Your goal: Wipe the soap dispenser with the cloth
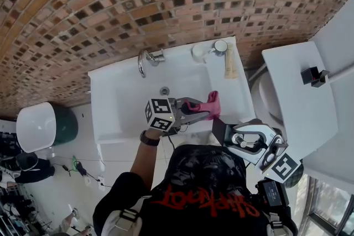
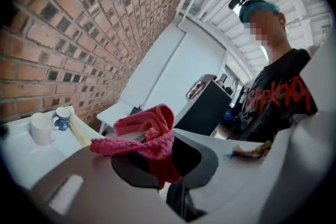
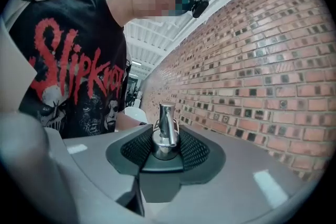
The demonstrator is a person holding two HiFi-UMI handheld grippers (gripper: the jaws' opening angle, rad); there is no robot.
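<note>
My left claw [image 2: 155, 159] pinches the red cloth [image 2: 143, 131], and my right claw [image 3: 165, 157] grips the soap dispenser [image 3: 167, 124] near it. If I rub too hard, the shiny dispenser could slip out.

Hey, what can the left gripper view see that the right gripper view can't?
Only the left gripper view: the red cloth clamped in its jaws, plus a white cup and blue mug on the sink. Only the right gripper view: the soap dispenser gripped between its jaws. Both: the brick wall and the person's black printed shirt.
</note>
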